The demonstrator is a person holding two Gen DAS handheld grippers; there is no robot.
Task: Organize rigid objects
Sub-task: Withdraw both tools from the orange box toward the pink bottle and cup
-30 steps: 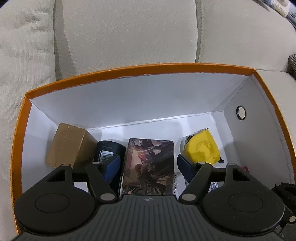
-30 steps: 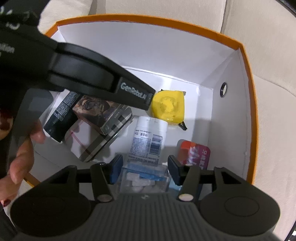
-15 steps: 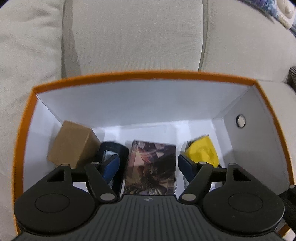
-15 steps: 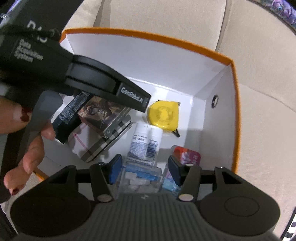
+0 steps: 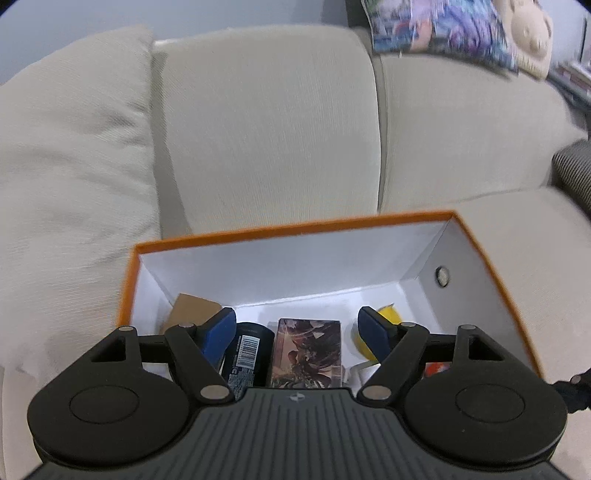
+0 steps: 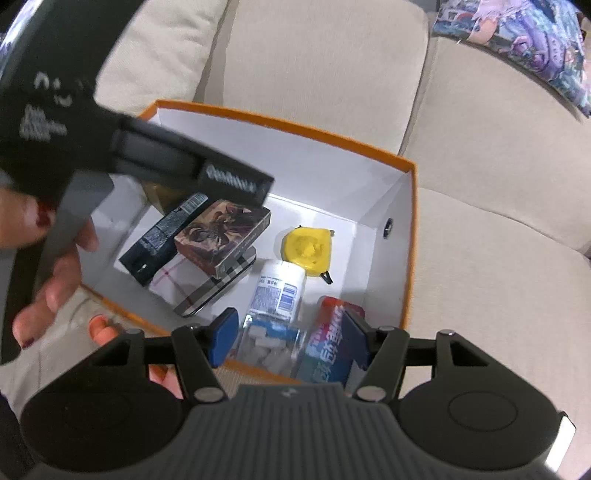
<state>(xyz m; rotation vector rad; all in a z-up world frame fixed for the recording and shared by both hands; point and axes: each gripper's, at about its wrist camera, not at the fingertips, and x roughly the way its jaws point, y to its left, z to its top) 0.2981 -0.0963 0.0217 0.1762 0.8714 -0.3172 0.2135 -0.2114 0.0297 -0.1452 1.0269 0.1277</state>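
Observation:
An orange box (image 5: 295,223) with white walls (image 6: 288,151) sits on a beige sofa. It holds an illustrated card box (image 5: 308,350) (image 6: 221,230), a black box with a barcode (image 5: 248,350) (image 6: 162,229), a brown carton (image 5: 192,308), a yellow tape measure (image 5: 386,315) (image 6: 306,249), a white bottle (image 6: 280,288), a clear case of white pieces (image 6: 264,341) and a red-blue packet (image 6: 330,338). My left gripper (image 5: 297,332) is open and empty above the box's near side. My right gripper (image 6: 288,338) is open and empty above the clear case.
Beige back cushions (image 5: 266,140) rise behind the box. A patterned pillow (image 5: 443,29) (image 6: 517,37) lies at the upper right. A dark striped cushion (image 5: 572,173) is at the right edge. A plaid flat case (image 6: 218,284) lies under the card box. The left tool's body (image 6: 74,147) crosses the right view.
Both grippers have pulled up and back from the box, open and empty, so more of the sofa shows. The objects in the box have not moved.

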